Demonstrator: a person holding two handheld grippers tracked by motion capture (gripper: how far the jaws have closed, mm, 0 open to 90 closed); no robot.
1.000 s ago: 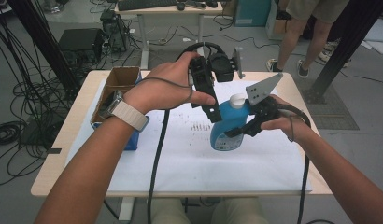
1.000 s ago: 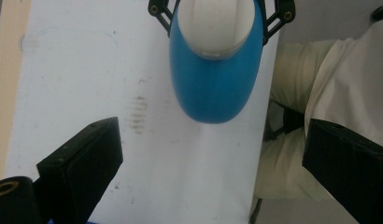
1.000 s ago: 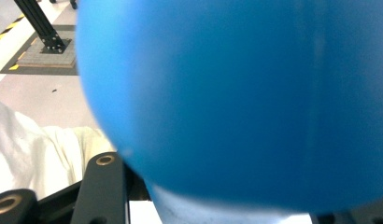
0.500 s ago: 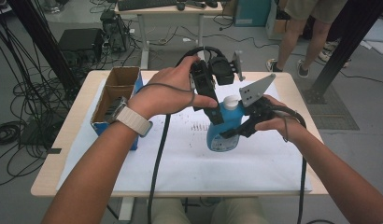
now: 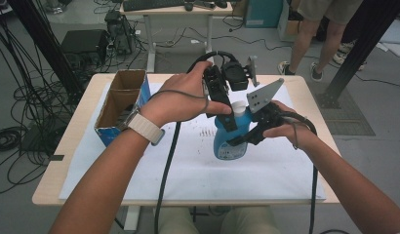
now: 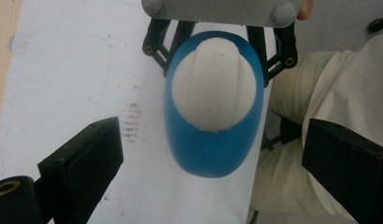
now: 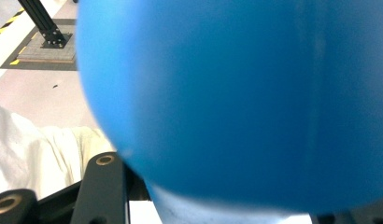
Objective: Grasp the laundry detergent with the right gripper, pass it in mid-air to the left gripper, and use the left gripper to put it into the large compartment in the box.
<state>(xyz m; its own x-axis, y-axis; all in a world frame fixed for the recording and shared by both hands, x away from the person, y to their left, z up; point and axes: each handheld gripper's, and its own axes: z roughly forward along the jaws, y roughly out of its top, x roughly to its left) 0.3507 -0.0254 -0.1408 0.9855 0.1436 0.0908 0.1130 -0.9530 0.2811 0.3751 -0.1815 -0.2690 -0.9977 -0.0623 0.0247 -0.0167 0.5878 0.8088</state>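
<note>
A blue plastic bottle with a white ribbed cap (image 5: 230, 138) stands upright on the white paper sheet (image 5: 188, 165) covering the wooden table (image 5: 66, 146). The right gripper (image 5: 247, 139) clamps its body — blue plastic presses close against that camera. The left gripper (image 5: 226, 114) hangs above the cap, jaws spread wide, touching nothing. An open cardboard box (image 5: 121, 100) sits well apart at the left.

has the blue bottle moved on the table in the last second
Yes. The blue bottle has shifted slightly left, toward the cardboard box, and now stands more upright.
</note>
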